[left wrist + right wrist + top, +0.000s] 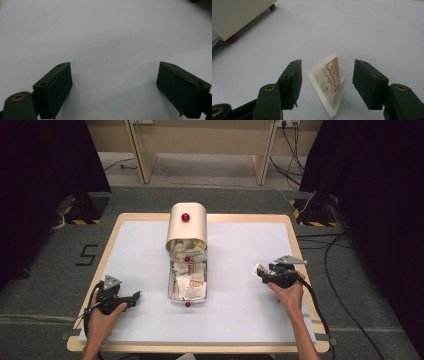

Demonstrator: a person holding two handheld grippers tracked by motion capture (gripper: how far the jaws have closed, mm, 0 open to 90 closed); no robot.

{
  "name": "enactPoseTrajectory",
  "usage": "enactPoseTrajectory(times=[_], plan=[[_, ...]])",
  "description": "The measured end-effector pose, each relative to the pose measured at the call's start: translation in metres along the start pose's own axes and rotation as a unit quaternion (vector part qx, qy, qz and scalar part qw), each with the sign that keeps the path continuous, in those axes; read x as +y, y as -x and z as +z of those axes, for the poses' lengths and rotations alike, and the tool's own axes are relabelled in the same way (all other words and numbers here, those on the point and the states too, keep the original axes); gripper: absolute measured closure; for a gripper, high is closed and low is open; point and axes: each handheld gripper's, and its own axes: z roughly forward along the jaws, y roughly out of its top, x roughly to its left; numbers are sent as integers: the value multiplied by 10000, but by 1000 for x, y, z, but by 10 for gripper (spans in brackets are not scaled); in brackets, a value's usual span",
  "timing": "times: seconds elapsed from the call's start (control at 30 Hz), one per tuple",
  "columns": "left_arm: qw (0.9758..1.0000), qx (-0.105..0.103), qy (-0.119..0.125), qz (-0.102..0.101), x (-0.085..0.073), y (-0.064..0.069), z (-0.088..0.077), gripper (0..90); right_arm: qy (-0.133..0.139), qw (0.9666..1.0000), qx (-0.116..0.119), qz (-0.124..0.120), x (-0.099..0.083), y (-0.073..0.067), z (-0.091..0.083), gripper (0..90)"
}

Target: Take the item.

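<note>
At the left of the high view we see the left tongs (134, 297) low over the white table (240, 320), held in the person's left hand (102, 317). Their jaws stand wide apart, with bare white surface between them in the left gripper view.

In the middle stands a cream metal box (186, 227) with a rounded top and a red knob (185, 217). Its drawer (187, 282) is pulled out toward the person and packed with pale paper sachets (190, 285) (some printed in orange-brown).

At the right, the right tongs (327, 75) are parted, gripping nothing. A single sachet (328, 82) with brown lettering lies on the table between the jaws, touching neither.
</note>
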Motion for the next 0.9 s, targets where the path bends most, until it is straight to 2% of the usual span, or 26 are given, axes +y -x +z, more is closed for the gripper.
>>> enactPoseTrajectory(times=[0.4, 0.57, 0.9], plan=[[10000, -2, 0, -1, 0, 0, 0, 122, 89, 9999, 46, 87, 0, -2, -6, 387], [10000, -2, 0, 0, 0, 0, 0, 123, 109, 9999, 80, 24, 3, -7, -13, 367], [10000, -3, 0, -1, 0, 0, 0, 123, -24, 9997, 161, -169, -1, -17, -25, 354]])
